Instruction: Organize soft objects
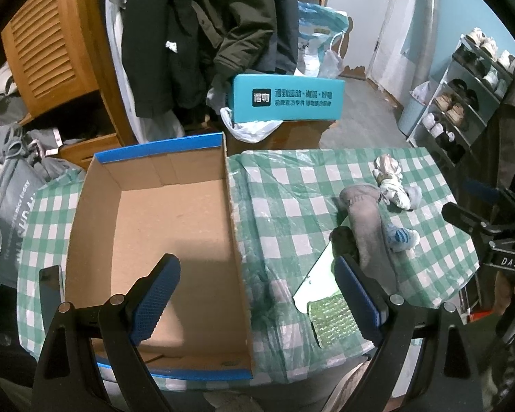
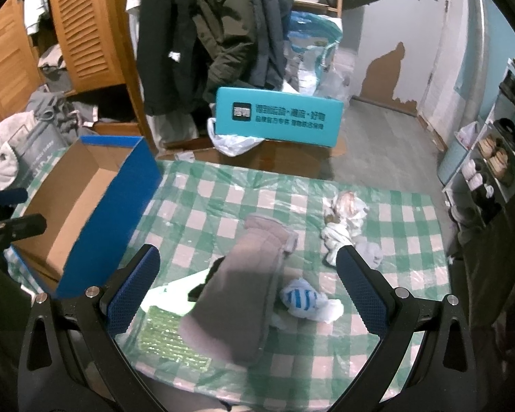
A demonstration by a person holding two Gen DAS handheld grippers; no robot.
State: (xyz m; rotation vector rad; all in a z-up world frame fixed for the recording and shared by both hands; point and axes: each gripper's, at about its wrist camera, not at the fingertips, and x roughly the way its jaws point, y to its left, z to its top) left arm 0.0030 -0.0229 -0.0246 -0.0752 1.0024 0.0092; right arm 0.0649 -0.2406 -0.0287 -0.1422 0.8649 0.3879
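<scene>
1. Socks and other soft things lie on the right half of the checked tablecloth point(image 2: 223, 185): a long grey sock point(image 2: 238, 295) in the middle, a small blue-striped sock point(image 2: 300, 297) touching its right side, a white bundle point(image 2: 343, 216) further back, and a small grey piece point(image 2: 369, 252) just beside that bundle.
2. Open shoebox point(image 1: 154, 226) sits at the left of the table and looks empty; nothing sorted yet, judging by that.
3. Right gripper point(image 2: 247, 288) hovers over the grey sock, jaws wide, holding nothing. Left gripper point(image 1: 257, 295) hangs over the box's near right corner, jaws wide too, empty.
4. Risk: the grey sock lies over a white card point(image 2: 175, 292) and something black point(image 2: 209, 278); what the black thing is, can't tell. A low pinch could catch the card along with the sock.
5. Risk: the striped sock touches the grey one, so lifting the grey could drag or flick it toward the near table edge.
6. Risk: the grey sock is long and limp; grabbed at one end, it would trail and could snag on the blue box wall point(image 2: 116, 213), or tip the light box.
7. Risk: the cloth looks to have a clear plastic cover, wrinkled near the box; a finger pressed into it could bunch it and shift everything.
8. Risk: a shiny green pad point(image 2: 171, 336) near the front edge could get nudged off.
</scene>
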